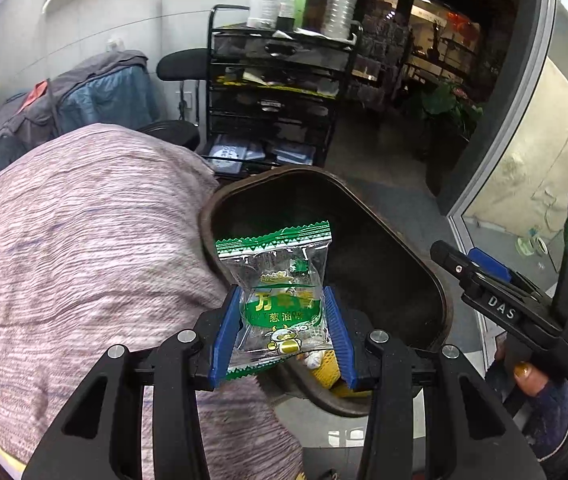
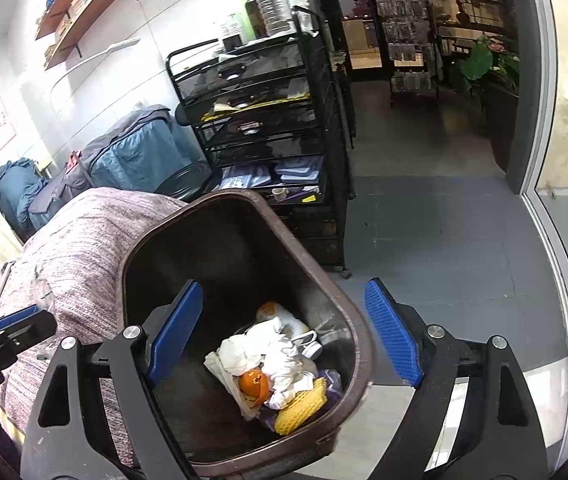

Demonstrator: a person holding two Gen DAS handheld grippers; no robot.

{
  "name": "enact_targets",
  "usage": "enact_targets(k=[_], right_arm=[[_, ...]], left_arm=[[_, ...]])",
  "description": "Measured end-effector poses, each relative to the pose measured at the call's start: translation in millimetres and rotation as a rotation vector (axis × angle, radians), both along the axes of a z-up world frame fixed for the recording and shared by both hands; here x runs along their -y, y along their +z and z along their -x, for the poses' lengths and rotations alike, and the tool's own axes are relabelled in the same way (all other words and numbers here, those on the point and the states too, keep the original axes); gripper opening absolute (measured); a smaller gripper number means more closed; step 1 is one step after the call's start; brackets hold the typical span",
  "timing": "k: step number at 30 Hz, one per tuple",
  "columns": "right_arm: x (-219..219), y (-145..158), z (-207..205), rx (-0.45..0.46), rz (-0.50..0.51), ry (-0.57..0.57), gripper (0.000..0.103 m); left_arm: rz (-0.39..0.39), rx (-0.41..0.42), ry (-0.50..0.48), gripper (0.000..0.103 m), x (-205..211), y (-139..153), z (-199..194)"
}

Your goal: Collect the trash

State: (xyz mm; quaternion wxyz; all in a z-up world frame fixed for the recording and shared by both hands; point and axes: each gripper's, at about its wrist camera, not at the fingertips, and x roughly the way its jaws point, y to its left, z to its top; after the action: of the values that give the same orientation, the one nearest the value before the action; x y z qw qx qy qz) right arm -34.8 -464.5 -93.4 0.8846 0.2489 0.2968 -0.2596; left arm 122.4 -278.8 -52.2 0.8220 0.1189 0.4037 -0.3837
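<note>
The left tool (image 1: pixel 281 330) pinches a clear and green snack wrapper (image 1: pixel 279 300) between its blue pads, the wrapper standing upright with its zigzag top edge above the fingertips. Just ahead of and below this tool sits the dark brown trash bin (image 1: pixel 442 312), its open mouth right behind the wrapper. To the tool's left lies a bed covered with a pinkish knitted blanket (image 1: pixel 83 248), touching the bin's side. The right tool (image 2: pixel 284 334) hovers over the same bin (image 2: pixel 131 264) with its pads spread wide and nothing between them. Below it, in the bin's bottom, lie crumpled white tissues (image 2: pixel 279 356), an orange peel (image 2: pixel 253 386) and a yellow foam net (image 2: pixel 302 404). Farther ahead stands a black drawer cart (image 2: pixel 267 128) carrying bottles.
</note>
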Motion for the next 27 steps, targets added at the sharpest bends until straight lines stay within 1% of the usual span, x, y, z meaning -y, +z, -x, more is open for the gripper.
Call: enact_targets(k=[11, 15, 17, 20, 23, 27], right_arm=[[17.9, -9.7, 10.8, -0.013, -0.020, -0.046, 0.083], [22.4, -11.9, 13.5, -0.018, -0.024, -0.058, 0.083], [25.4, -13.2, 14.8, -0.020, -0.027, -0.064, 0.083], [28.6, -14.8, 17.5, -0.021, -0.029, -0.070, 0.083], [30.2, -15.9, 18.7, -0.024, -0.031, -0.072, 0.083], [29.5, -15.3, 18.3, -0.024, -0.032, -0.069, 0.083]], left_arm=[[-0.054, 0.000, -0.058, 0.041, 37.9, -9.1, 1.9], [-0.062, 0.003, -0.071, 0.055, 46.8, -11.8, 2.3], [-0.065, 0.016, -0.066, 0.074, 49.5, -12.4, 3.5], [-0.053, 0.028, -0.061, 0.086, 49.7, -13.3, 3.5], [-0.046, 0.045, -0.059, 0.095, 50.1, -13.2, 3.6], [-0.025, 0.058, -0.063, 0.097, 48.3, -10.7, 3.3]])
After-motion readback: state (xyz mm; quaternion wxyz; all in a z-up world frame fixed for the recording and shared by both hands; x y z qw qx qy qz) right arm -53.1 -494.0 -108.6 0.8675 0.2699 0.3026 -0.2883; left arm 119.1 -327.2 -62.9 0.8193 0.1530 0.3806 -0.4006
